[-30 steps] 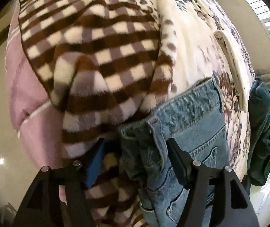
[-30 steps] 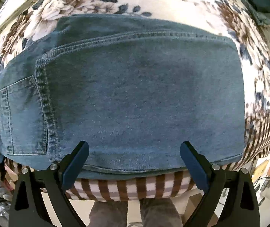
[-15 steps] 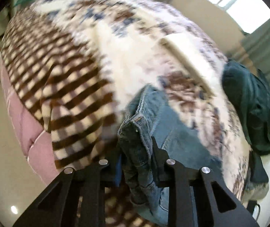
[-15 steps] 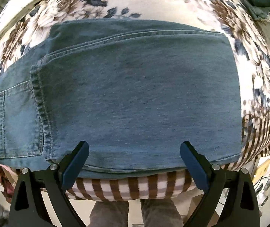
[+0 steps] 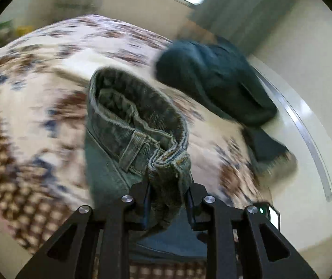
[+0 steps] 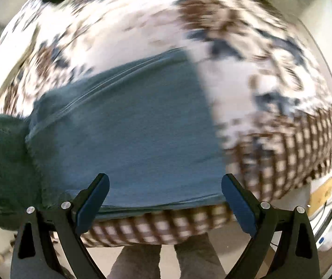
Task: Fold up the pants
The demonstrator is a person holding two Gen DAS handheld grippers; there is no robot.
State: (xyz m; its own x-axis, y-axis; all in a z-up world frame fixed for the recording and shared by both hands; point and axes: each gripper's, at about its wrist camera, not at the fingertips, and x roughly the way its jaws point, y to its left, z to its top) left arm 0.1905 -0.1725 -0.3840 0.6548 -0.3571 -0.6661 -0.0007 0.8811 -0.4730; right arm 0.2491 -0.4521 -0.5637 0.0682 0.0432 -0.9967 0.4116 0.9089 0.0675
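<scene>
Blue denim pants (image 6: 128, 125) lie folded on a floral and checked blanket (image 6: 128, 32) over a bed. My left gripper (image 5: 167, 200) is shut on the pants' waistband (image 5: 140, 125) and holds it lifted above the blanket. My right gripper (image 6: 166, 200) is open and empty, hovering just above the near edge of the folded legs. The raised waist end shows as a dark bunch at the left of the right wrist view (image 6: 3, 162). Both views are motion-blurred.
A dark green garment (image 5: 212, 79) lies on the blanket's far right edge. The bed's checked edge (image 6: 161, 227) faces the person's legs (image 6: 163, 260). Pale floor (image 5: 305, 186) lies right of the bed. Boxes and cables (image 6: 329, 193) sit at the right.
My left gripper closed on the waistband and lifted it, swinging it over the bed. The right gripper stayed open and shifted right along the pants' near edge.
</scene>
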